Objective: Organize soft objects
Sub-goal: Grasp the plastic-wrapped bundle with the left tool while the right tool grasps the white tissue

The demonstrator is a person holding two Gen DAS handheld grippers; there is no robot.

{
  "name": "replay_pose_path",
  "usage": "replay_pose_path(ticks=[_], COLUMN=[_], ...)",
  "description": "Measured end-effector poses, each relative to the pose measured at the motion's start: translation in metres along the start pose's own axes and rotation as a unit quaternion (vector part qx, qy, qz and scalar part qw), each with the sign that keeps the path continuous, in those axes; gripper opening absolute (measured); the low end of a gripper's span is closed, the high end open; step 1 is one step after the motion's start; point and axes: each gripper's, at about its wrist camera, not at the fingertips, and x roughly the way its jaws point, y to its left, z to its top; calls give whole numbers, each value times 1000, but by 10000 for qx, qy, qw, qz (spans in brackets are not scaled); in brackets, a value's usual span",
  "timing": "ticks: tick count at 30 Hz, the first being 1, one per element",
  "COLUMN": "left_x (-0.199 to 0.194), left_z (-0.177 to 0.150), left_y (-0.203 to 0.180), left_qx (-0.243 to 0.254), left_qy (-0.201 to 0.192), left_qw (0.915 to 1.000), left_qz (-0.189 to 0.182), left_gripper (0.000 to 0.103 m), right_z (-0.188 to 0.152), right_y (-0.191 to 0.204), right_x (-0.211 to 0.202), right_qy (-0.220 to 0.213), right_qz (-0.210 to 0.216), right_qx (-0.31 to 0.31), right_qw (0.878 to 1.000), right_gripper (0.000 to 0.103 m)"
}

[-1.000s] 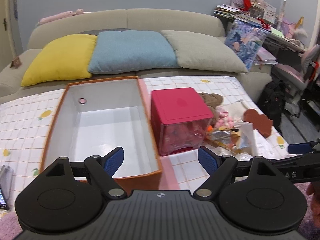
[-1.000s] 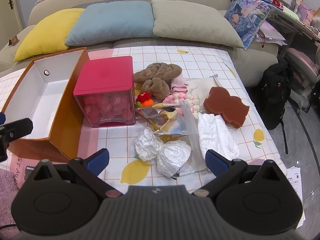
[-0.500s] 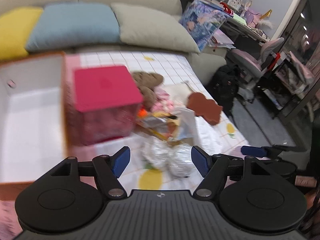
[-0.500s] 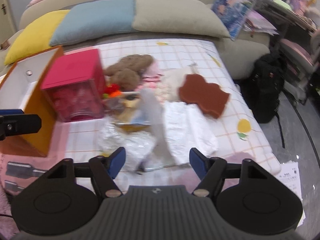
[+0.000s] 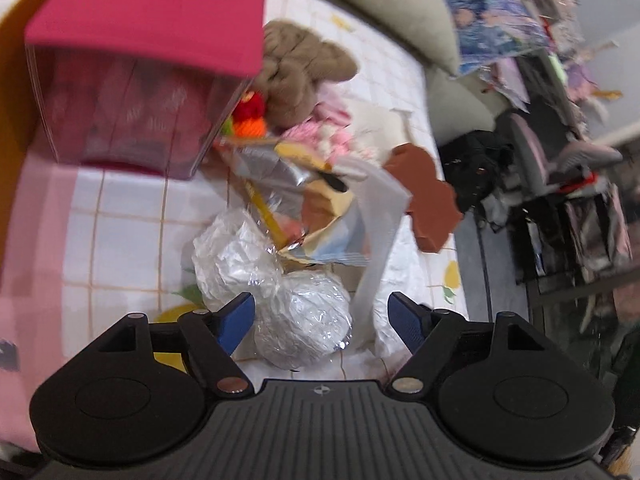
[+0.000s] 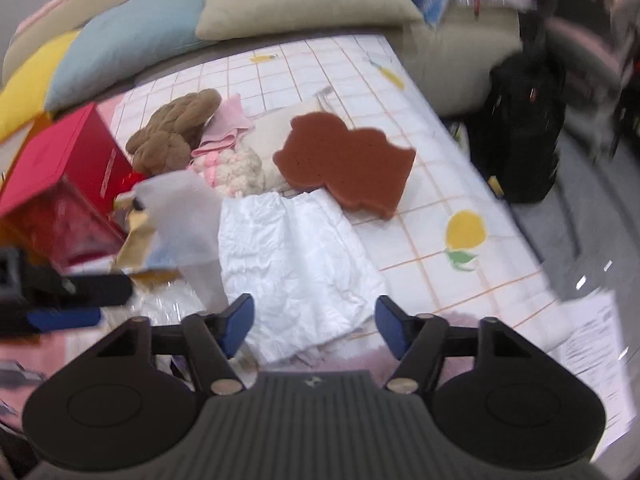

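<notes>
Nothing looks sorted yet: the soft things lie in a loose pile on the checked cloth (image 6: 432, 184). In the right wrist view the brown plush (image 6: 172, 132) sits at ten o'clock, the brown sponge (image 6: 344, 160) at twelve, the white padded sheet (image 6: 296, 264) dead centre. The right gripper (image 6: 314, 322) is opening above that sheet, empty. The left gripper (image 5: 322, 318), also opening and empty, frames a crinkled foil-wrapped ball (image 5: 304, 320)
</notes>
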Motion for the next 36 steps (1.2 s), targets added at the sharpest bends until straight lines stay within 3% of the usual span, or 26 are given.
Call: replay_pose_path(ticks=[2, 7, 10, 14, 15, 19, 24, 36], left_x=[9, 18, 27, 29, 28, 23, 10, -41], left_z=[1, 1, -1, -6, -7, -6, -5, -8], left_y=[1, -5, -6, 1, 2, 2, 5, 12], left_qx=[-204, -341, -298, -307, -284, -62, 160, 734], left_qy=[6, -50, 62, 132, 144, 213, 176, -76], left_qw=[9998, 9991, 9979, 9974, 9977, 9984, 9992, 9973], left_qz=[49, 242, 563, 645, 607, 527, 335, 43], left_gripper=[91, 97, 97, 88, 84, 70, 55, 49], right_z=[6, 15, 17, 16, 16, 15, 11, -3], right_y=[-3, -6, -9, -5, -4, -3, -11, -13], right_x=[9, 38, 53, 63, 62, 58, 36, -48], right_qy=[19, 378, 616, 840, 813, 718, 449, -318], right_qz=[62, 284, 388, 393, 424, 539, 698, 689], right_qx=[178, 505, 711, 666, 634, 633, 788, 716], right_qw=[9998, 9976, 9948, 9935, 9938, 9939, 9934, 9945], right_gripper=[83, 83, 81, 62, 49, 23, 14, 10])
